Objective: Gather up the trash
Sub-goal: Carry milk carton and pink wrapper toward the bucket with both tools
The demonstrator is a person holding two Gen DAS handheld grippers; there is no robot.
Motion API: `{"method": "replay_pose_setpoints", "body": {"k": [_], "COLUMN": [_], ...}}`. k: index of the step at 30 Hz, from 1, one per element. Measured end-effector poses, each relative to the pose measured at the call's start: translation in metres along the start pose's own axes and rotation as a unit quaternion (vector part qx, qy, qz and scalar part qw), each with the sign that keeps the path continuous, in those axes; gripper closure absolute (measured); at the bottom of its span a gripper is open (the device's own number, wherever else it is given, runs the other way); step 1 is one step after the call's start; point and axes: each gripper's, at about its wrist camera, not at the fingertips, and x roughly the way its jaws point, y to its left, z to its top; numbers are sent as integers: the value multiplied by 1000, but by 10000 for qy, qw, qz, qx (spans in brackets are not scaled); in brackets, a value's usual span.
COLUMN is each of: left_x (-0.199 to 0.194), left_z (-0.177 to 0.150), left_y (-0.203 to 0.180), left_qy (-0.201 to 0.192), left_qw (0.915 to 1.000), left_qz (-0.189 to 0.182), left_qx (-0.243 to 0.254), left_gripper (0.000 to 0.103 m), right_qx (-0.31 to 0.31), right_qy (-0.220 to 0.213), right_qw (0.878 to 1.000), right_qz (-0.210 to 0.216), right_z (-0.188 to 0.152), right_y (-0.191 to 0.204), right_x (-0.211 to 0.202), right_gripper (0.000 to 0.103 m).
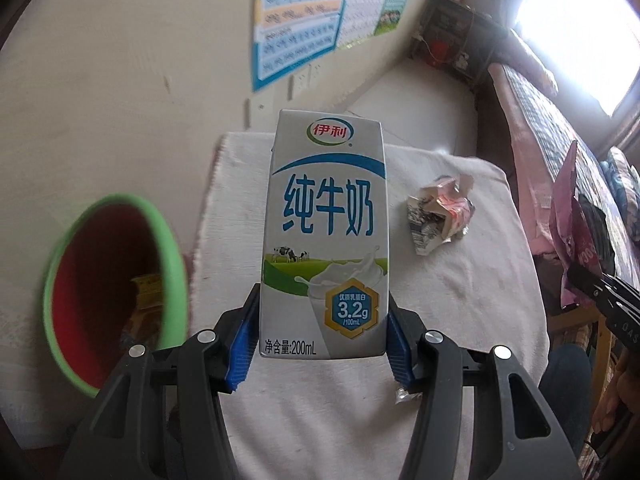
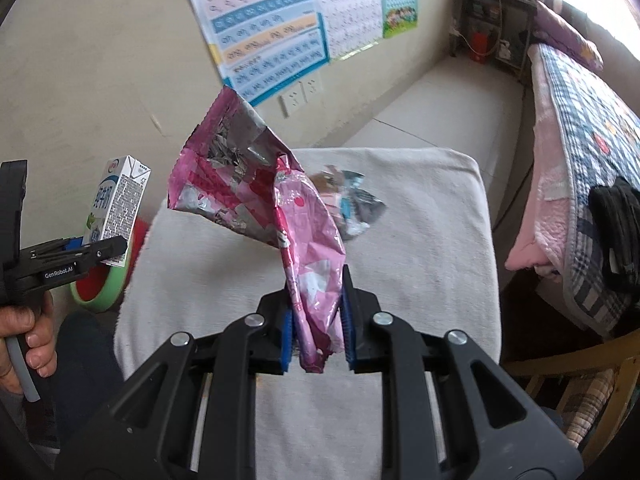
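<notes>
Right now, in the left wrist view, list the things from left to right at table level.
Green-rimmed red bin → milk carton held in the left gripper → crumpled wrapper on the white cloth → pink snack bag held by the right gripper.

Daylight floods in from my window (image 1: 576, 20), blown out white at upper right. Near it things stay sharp; farther off, the bin (image 1: 116, 292) blurs and my fisheye edges bend dark.

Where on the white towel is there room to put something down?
The towel is bare along its near edge and right side. The far middle is crowded by a crumpled wrapper; a small scrap lies near the front.
</notes>
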Motion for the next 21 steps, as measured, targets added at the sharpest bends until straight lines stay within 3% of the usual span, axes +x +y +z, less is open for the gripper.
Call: {"method": "replay_pose_setpoints", "body": {"k": [21], "left_x": [-50], "left_z": [-32], "left_y": [111], "left_qy": [-302], "left_qw": [9953], "left_qz": [430], "left_qx": [-814], "left_gripper": [51], "right_qx": [-712], "right_qy": [-49], "right_qw": [9956], "right_qz": [612], "right_z": [22], "right_y": [119], "right_x": [12], "right_gripper": [84]}}
